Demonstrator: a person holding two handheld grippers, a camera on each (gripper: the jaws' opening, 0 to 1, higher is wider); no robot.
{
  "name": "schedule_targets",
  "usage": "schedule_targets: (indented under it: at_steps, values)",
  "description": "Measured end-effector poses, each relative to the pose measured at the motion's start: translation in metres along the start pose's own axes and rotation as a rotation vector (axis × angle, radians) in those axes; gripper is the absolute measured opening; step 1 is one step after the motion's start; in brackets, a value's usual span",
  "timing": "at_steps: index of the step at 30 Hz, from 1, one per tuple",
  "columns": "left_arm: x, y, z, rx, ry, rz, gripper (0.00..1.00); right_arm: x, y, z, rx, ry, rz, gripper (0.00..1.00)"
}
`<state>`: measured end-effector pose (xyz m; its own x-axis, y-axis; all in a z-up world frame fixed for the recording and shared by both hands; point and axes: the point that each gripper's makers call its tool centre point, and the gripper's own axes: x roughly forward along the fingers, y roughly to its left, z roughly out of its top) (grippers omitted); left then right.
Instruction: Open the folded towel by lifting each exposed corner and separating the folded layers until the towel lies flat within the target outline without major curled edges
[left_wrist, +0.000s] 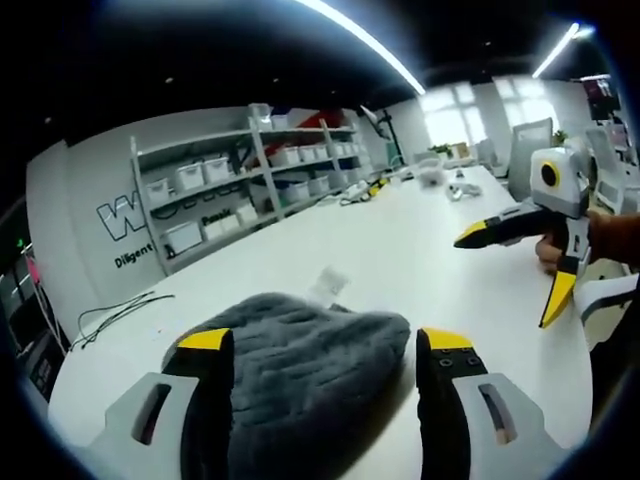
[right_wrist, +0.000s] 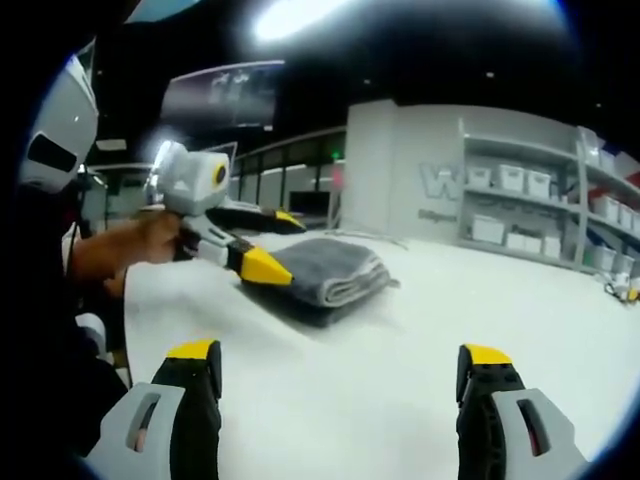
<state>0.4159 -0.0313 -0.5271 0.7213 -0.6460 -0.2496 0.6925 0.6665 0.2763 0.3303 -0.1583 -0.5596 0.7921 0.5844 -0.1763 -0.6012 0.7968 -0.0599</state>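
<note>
White table (left_wrist: 330, 240) before grey shelving (left_wrist: 250, 185) with white bins, ceiling strip light (left_wrist: 365, 42), bright windows (left_wrist: 450, 125).

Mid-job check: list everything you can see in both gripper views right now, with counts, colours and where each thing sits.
towel: one, grey, folded, on the table between the left gripper's open jaws; stacked layers visible in the right gripper view.
table: one, white, long, running toward the windows.
shelving unit: one, pale grey, against the wall, holding white bins.
cables: a few, dark, at the table's far-left edge.
small items: several, whitish, at the table's far end; too small to identify.
ceiling lights: two strips, white, overhead.
left gripper: one, grey with black, yellow-tipped jaws, open around the towel.
right gripper: one, same colours, open above bare table.
hand: one, holding the left gripper.
</note>
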Motion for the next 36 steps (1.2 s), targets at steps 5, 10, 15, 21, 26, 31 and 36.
schedule_targets:
  at_steps: [5,10,15,21,26,31,36]
  values:
    - [0.002,-0.001,0.000,-0.004,-0.006,-0.008,0.70,0.001,0.000,0.000,-0.004,0.002,0.004,0.99]
    - [0.004,-0.003,0.000,-0.001,-0.004,-0.015,0.70,0.002,-0.001,-0.001,-0.004,0.004,0.007,0.99]
    - [0.006,-0.006,0.001,-0.002,-0.002,-0.026,0.70,0.001,-0.002,0.000,-0.012,-0.004,-0.001,0.99]
    - [0.009,-0.008,0.002,-0.001,-0.006,-0.036,0.70,-0.001,-0.005,0.004,-0.005,-0.024,-0.013,0.99]
    - [0.010,-0.009,0.001,0.000,-0.003,-0.040,0.69,-0.001,-0.006,0.003,-0.005,-0.021,-0.014,0.99]
    - [0.011,-0.008,0.000,0.002,-0.001,-0.041,0.68,0.000,-0.004,0.002,0.000,-0.021,-0.009,0.99]
    - [0.012,-0.008,0.000,0.006,0.001,-0.043,0.67,0.000,-0.004,0.003,0.004,-0.020,-0.004,0.99]
